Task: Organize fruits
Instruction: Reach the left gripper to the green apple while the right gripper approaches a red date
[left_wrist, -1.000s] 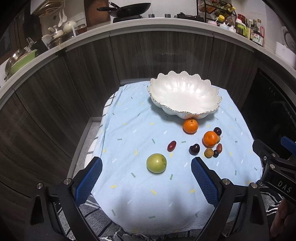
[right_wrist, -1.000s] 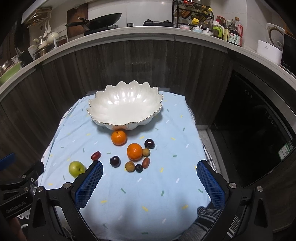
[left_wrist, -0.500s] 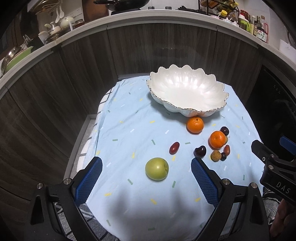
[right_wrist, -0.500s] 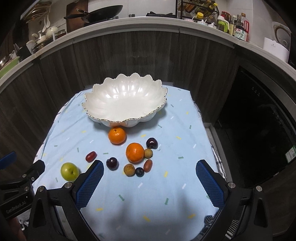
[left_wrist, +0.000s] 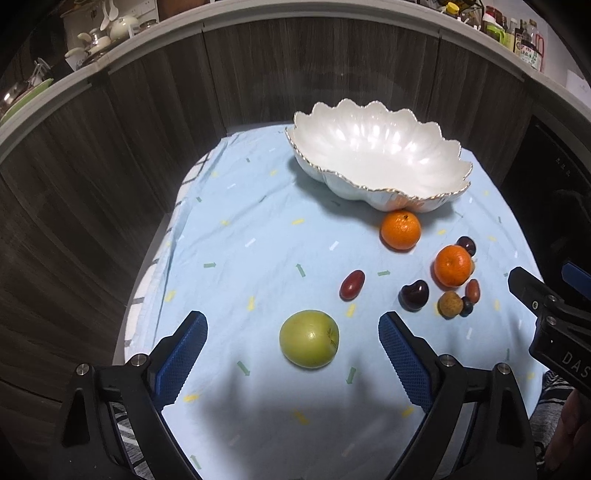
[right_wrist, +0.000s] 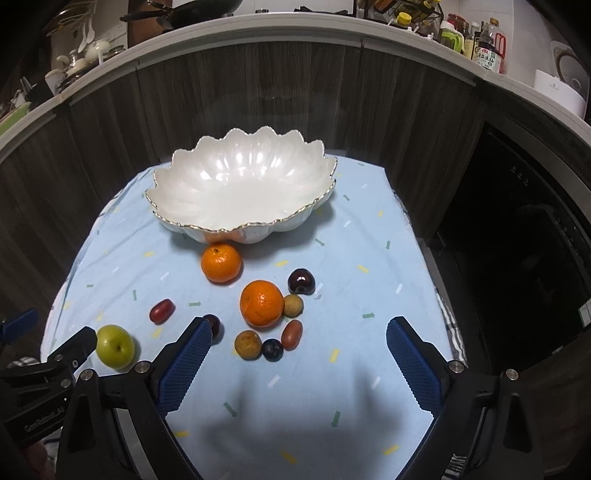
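Both tongs have dropped closer to the cloth since a second ago, so picking looks about to start; the bowl (left_wrist: 376, 162) holds no fruit. The left tongs (left_wrist: 291, 347), wide and empty, frame the green apple (left_wrist: 309, 338), well in front of the bowl. The right tongs (right_wrist: 297, 354), wide, empty, jaws just narrowing slightly, show the small fruits behind the orange (right_wrist: 261, 302) more clearly.

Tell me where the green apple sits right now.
The green apple lies on the blue cloth, apart from the other fruit, in the left wrist view between the open left gripper fingers; nearest is a small red fruit.
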